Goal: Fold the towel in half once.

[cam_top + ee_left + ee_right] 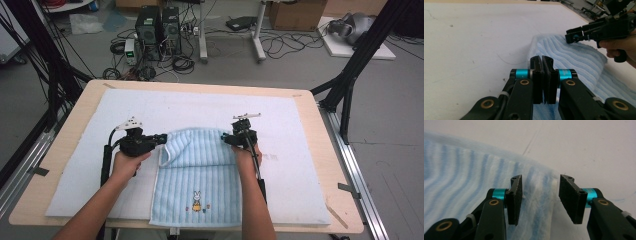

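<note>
Folding a striped towel, far edge partly turned over.

The blue towel (pixel 197 180) lies on the white mat (pixel 75 165), its far end doubled back toward the person. The left gripper (pixel 161 138) is pressed together on the fold's left corner, cloth pinched between its pads (pixel 537 67). The right gripper (pixel 540 195) stands spread astride the right corner, pads clear of the cloth. Judged remaining: seizing that corner, then carrying the fold across and flattening it.
</note>
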